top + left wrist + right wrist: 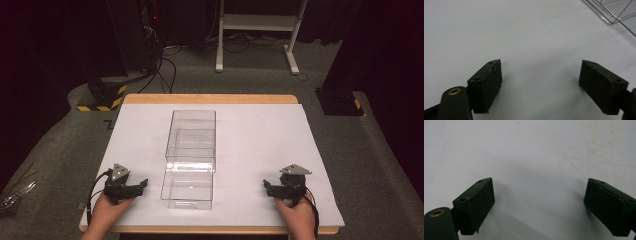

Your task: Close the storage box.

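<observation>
A clear plastic drawer box (pixel 191 137) lies in the middle of the white table cover (pixel 260 145), its clear drawer (pixel 187 189) pulled out toward the front edge. My left gripper (pixel 141 186) rests on the cover left of the drawer, jaws wide apart and empty. In the left gripper view the open gripper (pixel 540 75) looks over bare cover, with a corner of the clear box (pixel 614 12) at top right. My right gripper (pixel 266 186) rests right of the drawer, also open. The right gripper view shows that gripper (pixel 539 195) over bare, faintly stained cover.
The table has a wooden edge (pixel 210 99) at the far side. Beyond it on the grey carpet stand a white frame (pixel 257 30), black stands with yellow-black tape (pixel 102 97) and loose cables (pixel 167 67).
</observation>
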`<state>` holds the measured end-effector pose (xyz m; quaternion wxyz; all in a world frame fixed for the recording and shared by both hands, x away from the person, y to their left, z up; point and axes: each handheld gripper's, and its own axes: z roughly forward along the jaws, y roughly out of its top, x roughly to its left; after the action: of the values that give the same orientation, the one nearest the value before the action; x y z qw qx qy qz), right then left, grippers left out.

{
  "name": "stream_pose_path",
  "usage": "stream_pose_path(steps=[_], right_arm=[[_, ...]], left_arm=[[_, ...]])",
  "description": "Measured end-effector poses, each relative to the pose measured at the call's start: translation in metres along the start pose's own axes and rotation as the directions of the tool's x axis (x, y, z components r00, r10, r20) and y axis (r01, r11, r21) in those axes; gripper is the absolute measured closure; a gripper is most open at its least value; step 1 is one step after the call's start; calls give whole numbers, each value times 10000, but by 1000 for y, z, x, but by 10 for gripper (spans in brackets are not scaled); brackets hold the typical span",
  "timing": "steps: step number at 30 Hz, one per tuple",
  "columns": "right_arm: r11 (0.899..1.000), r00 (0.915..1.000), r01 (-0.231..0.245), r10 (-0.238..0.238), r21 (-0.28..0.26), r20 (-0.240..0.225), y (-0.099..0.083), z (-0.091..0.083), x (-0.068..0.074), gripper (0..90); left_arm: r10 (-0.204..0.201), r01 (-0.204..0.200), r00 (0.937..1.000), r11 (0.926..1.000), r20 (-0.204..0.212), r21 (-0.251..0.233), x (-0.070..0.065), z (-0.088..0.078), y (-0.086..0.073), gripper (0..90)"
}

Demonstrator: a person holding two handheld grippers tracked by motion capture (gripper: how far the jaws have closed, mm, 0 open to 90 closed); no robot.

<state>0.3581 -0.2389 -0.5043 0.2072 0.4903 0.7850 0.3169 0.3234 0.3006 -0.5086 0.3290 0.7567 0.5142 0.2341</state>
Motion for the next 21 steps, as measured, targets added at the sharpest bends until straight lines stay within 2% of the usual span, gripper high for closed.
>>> stream_pose_path(steps=[21], right_arm=[[10000, 10000, 20, -20, 13, 9, 0, 0, 0, 97]], left_arm=[[-43, 43, 10000, 10000, 16, 2, 0, 0, 0, 192]])
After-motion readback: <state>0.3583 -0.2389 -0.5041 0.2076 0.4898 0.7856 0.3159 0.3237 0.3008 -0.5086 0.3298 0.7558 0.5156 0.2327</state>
